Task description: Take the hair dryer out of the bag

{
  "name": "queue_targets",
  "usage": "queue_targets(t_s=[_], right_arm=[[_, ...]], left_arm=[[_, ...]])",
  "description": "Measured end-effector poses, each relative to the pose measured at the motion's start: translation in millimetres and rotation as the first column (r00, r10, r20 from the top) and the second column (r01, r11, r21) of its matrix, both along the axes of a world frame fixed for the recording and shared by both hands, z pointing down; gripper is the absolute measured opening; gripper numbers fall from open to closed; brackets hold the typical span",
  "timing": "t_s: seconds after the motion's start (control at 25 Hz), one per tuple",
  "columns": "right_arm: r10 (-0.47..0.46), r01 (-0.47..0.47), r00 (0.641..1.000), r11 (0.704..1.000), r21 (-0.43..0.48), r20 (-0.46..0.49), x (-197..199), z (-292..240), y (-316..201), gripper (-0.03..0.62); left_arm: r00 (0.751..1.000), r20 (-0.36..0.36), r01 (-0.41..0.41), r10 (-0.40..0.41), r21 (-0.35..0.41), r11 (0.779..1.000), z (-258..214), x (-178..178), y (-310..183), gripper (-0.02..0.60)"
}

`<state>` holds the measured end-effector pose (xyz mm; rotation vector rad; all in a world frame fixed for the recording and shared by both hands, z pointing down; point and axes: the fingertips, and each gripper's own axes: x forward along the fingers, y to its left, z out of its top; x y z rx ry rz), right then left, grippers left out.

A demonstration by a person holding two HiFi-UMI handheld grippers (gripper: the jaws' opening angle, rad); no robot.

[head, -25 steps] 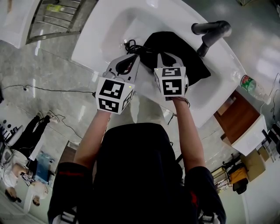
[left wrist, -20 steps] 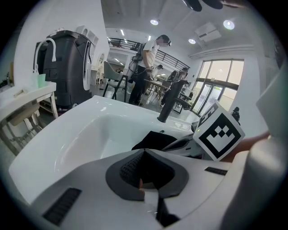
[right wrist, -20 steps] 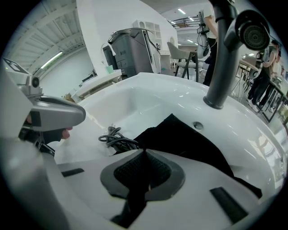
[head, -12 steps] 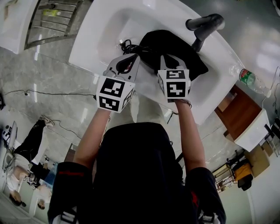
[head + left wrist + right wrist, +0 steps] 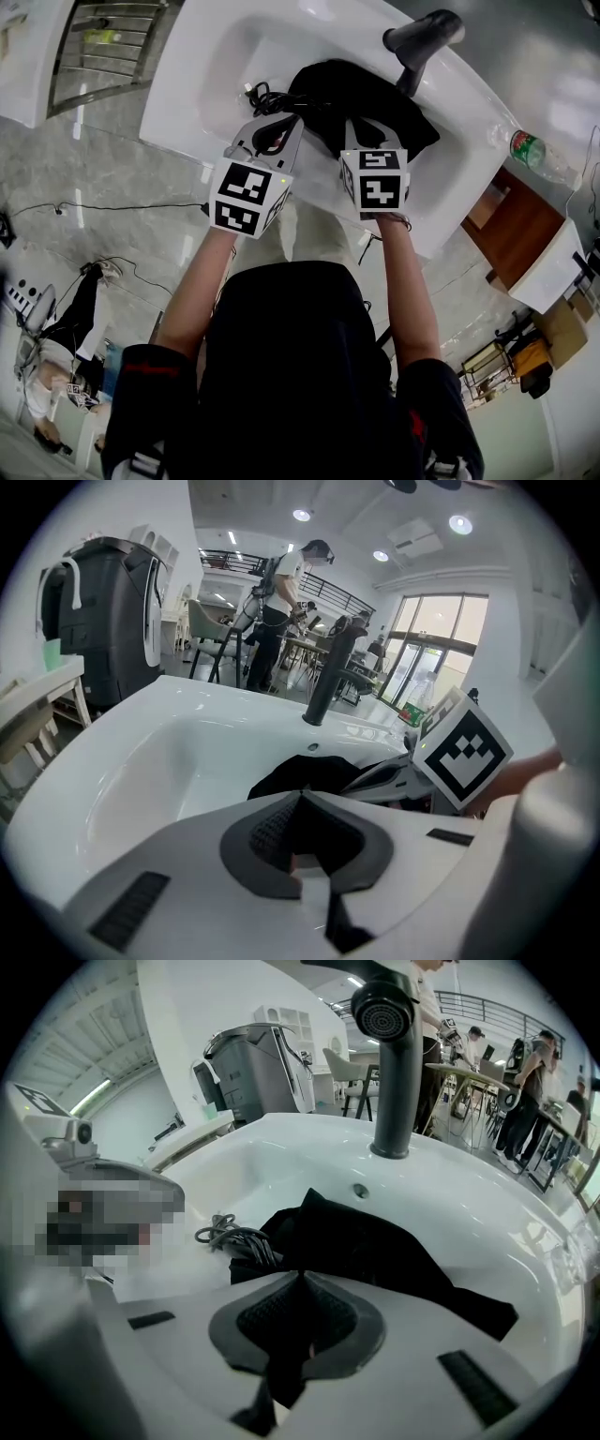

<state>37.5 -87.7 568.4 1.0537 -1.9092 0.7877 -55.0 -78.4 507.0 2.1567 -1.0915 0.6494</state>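
Note:
A black bag lies crumpled in the white sink, below the black faucet. A coiled dark cord pokes out at the bag's left end; the hair dryer itself is hidden. My left gripper is shut at the bag's near left edge, with dark fabric showing between its pads. My right gripper is shut on the bag's near edge, and black cloth hangs through its jaws. In the right gripper view the cord lies just left of the bag.
The faucet stands at the sink's far rim, above the bag. A green-capped bottle lies right of the sink, by a brown cabinet. A metal rack sits at the upper left. People stand in the room behind.
Both grippers have shifted a little toward the sink's near rim and to the right, still shut, and the bag has slid with them away from the faucet.

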Motion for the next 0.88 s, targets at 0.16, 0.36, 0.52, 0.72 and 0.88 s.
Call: queue_targets(t_s=[0.16,0.36,0.52,0.72,0.88], right_arm=[[0.019,-0.019,1.000,1.000,0.003,0.005,5.1,-1.4,3.0,0.040],[0.044,-0.044,0.999,0.999,0.002,0.014,16.7,-2.2,5.6,0.040],[0.054,-0.054,0.999,0.999,0.003,0.011,24.0,-2.9,7.2,0.040],[0.073,-0.073,0.997,0.997,0.004,0.008,34.3,-2.2,10.6,0.041],[0.085,-0.085,0.996,0.996,0.003,0.014,41.8,-1.3,11.6,0.040]], left_arm=[[1.000,0.002,-0.024,0.024,-0.003,1.000,1.4,7.1,0.6,0.012],[0.998,0.004,-0.058,0.058,-0.008,0.998,2.7,18.3,2.2,0.012],[0.996,0.012,-0.086,0.086,-0.006,0.996,5.4,26.4,3.2,0.012],[0.992,0.023,-0.123,0.123,-0.020,0.992,10.8,36.8,6.1,0.012],[0.985,0.050,-0.166,0.167,-0.023,0.986,15.5,45.4,6.0,0.012]])
